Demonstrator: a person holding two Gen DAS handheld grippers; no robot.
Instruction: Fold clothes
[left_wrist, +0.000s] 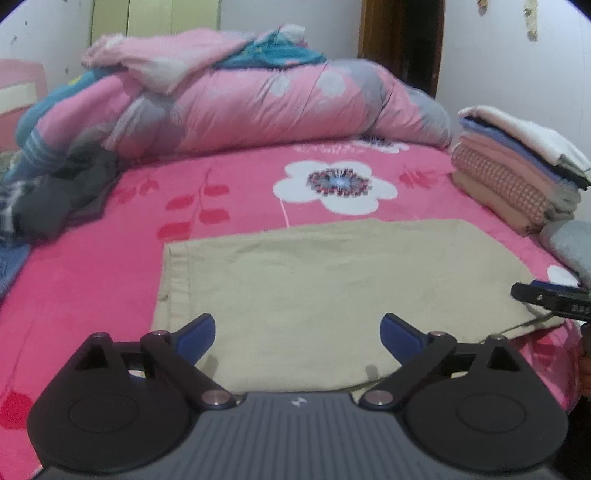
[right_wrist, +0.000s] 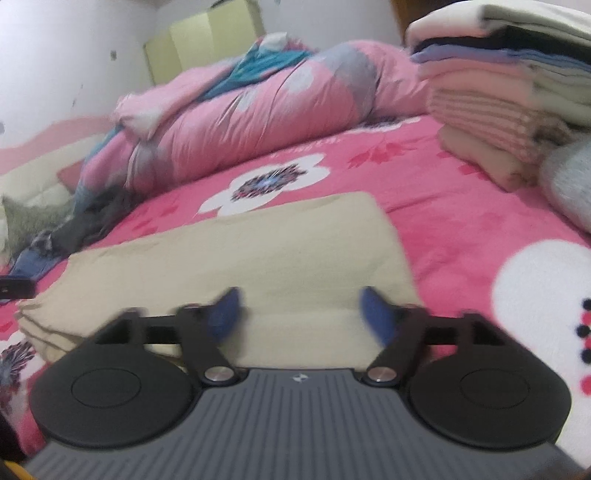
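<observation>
Dark unfolded clothes (left_wrist: 62, 192) at nine o'clock on the pink floral bedspread (left_wrist: 92, 280), folded beige garment (left_wrist: 332, 295) flat at centre, left gripper (left_wrist: 297, 334) and right gripper (right_wrist: 300, 314) above its near edge, jaws apart, nothing between them, folded stack (left_wrist: 517, 173) at three o'clock.

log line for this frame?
fold clothes | left gripper open | right gripper open | beige garment folded flat on bed, released

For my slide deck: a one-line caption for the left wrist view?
Open left gripper above a folded beige garment on the pink floral bedspread, folded stack at right.
</observation>
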